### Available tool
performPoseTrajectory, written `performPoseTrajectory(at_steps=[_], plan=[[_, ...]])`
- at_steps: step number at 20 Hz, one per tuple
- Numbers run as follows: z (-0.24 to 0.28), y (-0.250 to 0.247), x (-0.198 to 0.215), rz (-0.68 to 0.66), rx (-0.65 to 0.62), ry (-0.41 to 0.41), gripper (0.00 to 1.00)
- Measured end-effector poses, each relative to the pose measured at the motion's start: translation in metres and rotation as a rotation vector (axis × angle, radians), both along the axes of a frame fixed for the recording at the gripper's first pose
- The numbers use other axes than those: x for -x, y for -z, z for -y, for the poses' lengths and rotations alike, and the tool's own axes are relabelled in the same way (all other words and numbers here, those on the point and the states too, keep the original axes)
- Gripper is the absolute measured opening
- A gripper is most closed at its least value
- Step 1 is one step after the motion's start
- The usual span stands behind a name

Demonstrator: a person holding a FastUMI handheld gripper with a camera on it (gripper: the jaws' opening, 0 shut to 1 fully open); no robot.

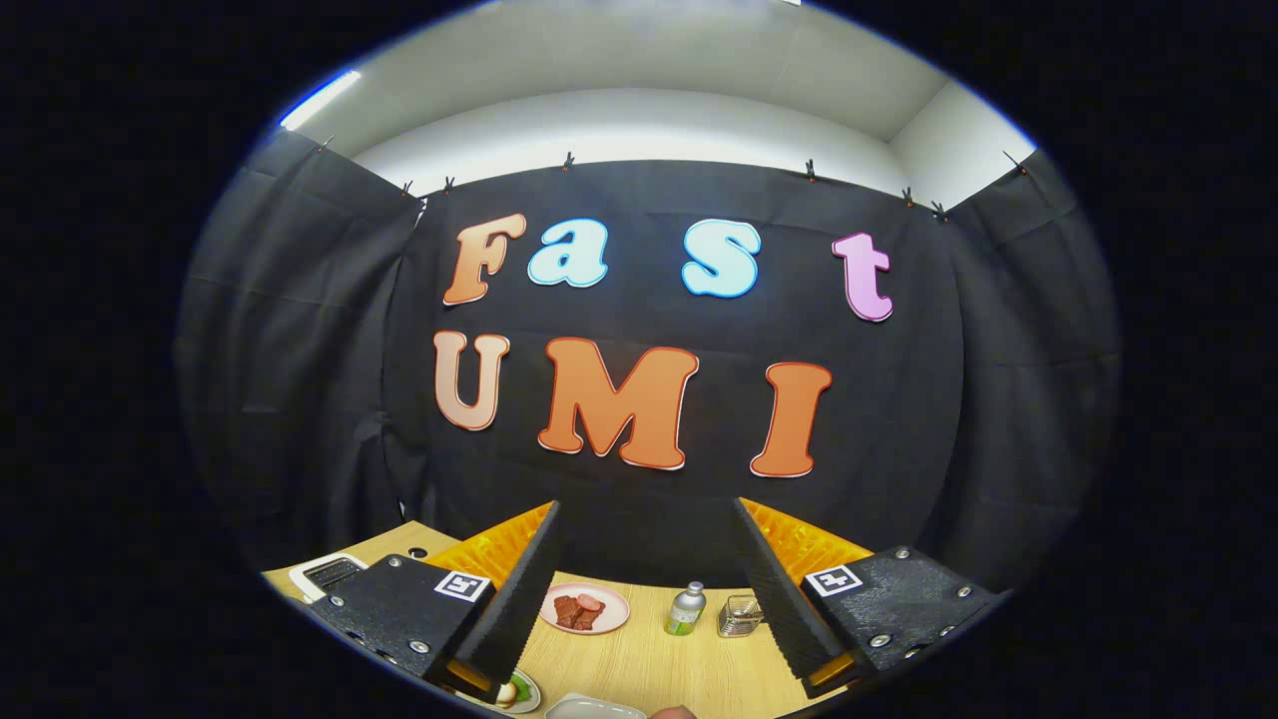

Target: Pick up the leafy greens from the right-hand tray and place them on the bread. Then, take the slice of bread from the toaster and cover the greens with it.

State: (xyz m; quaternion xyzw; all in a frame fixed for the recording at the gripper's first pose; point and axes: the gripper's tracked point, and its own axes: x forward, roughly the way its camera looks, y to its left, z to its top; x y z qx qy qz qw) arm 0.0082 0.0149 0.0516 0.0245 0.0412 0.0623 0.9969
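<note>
My gripper (649,599) is open, held high above the wooden table (639,664), with nothing between its fingers. Behind the left finger, at the table's far left, stands a white toaster (327,572) with a dark slot on top; I cannot tell whether bread is in it. Just below the left fingertip, a plate (517,692) with something green and white on it pokes out, mostly hidden. The rim of a pale tray (594,708) shows between the fingers at the near edge.
Beyond the fingers on the table sit a pink plate with meat slices (584,608), a small silver bottle with a green label (685,609) and a clear glass holder (740,616). A black cloth wall closes the booth behind the table.
</note>
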Motion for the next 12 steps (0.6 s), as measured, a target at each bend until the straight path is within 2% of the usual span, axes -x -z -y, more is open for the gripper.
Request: performPoseTrajectory(at_steps=[4, 9, 12], plan=[[-0.001, -0.008, 0.002, 0.081, -0.011, 0.0, 0.99], [-0.001, -0.003, 0.004, 0.1, 0.019, 0.024, 0.99], [-0.012, 0.007, 0.006, 0.095, -0.007, 0.006, 0.99]])
